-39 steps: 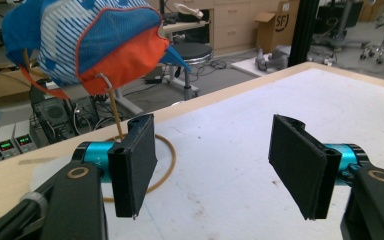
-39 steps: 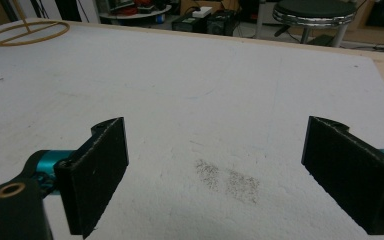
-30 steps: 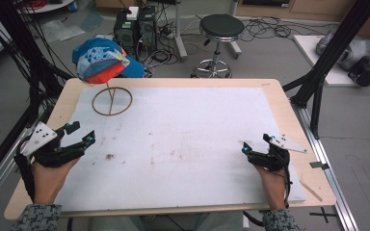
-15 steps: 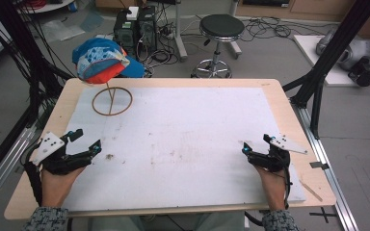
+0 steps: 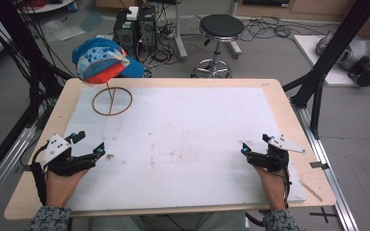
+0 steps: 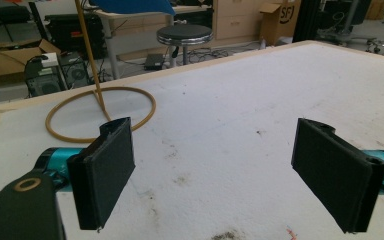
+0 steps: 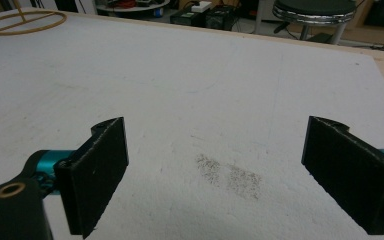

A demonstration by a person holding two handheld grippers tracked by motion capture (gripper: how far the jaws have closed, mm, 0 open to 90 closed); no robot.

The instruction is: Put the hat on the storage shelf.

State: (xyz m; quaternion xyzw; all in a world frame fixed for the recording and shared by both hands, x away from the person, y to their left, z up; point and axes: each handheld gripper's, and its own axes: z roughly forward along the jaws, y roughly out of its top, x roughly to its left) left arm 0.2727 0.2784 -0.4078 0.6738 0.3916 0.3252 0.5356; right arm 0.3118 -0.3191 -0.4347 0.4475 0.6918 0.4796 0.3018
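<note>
Both claws rest apart, cap (image 5: 101,60) on stand well beyond left claw (image 5: 90,143).

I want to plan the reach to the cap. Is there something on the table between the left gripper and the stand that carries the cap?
Nothing visible. Between the left gripper and the stand with the cap lies only bare white mat.

The cap (image 5: 103,60) is blue with an orange-red panel and a pale speckled patch, on a tan wooden stand (image 5: 112,100). A white, faintly stained mat (image 5: 188,130) covers the light wood desk (image 5: 274,91). Each hand-held gripper (image 5: 90,144) (image 5: 254,148) is black with teal accents and a grey plate.
</note>
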